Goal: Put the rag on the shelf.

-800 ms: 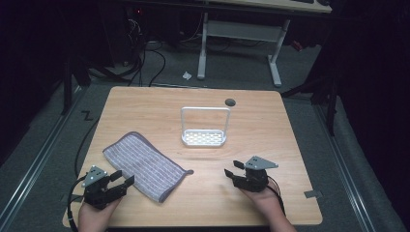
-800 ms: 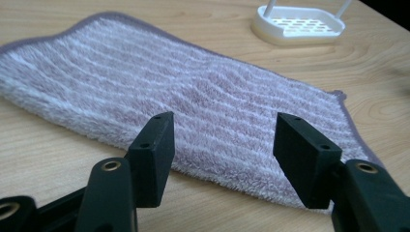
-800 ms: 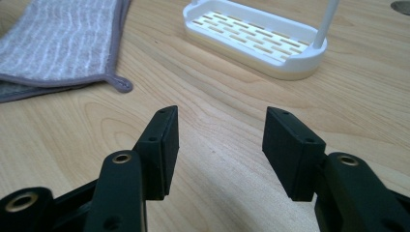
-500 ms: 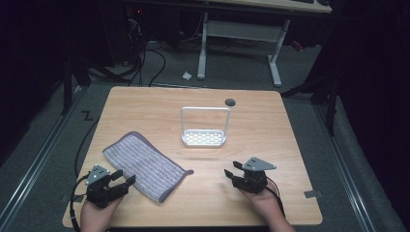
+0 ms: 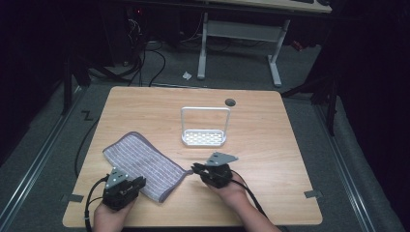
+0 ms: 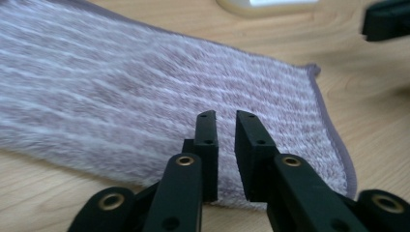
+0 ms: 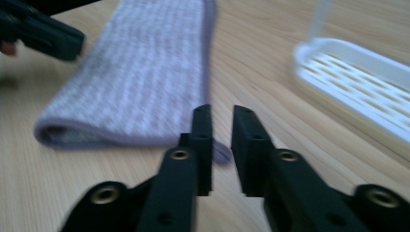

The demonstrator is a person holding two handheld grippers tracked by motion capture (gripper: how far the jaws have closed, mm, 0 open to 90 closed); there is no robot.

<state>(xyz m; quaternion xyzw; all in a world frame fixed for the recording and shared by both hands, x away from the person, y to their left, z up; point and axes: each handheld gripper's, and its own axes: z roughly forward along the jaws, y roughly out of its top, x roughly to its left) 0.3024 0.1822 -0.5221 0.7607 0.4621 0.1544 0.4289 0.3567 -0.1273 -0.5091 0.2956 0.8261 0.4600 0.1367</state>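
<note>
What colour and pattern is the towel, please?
The towel is greyish purple with thin white stripes, clearest in the left gripper view.

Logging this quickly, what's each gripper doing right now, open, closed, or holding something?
Left gripper: jaws slightly open over the folded towel, holding nothing.
Right gripper: jaws slightly open near the towel's corner, holding nothing.

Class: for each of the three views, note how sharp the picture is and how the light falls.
High view: table evenly lit, surroundings nearly black, the picture a little soft. Left gripper view: jaws fairly crisp, the towel soft toward the far edge. Right gripper view: blurred throughout, with towel, white rack and jaws all smeared; the wood is bright.
</note>
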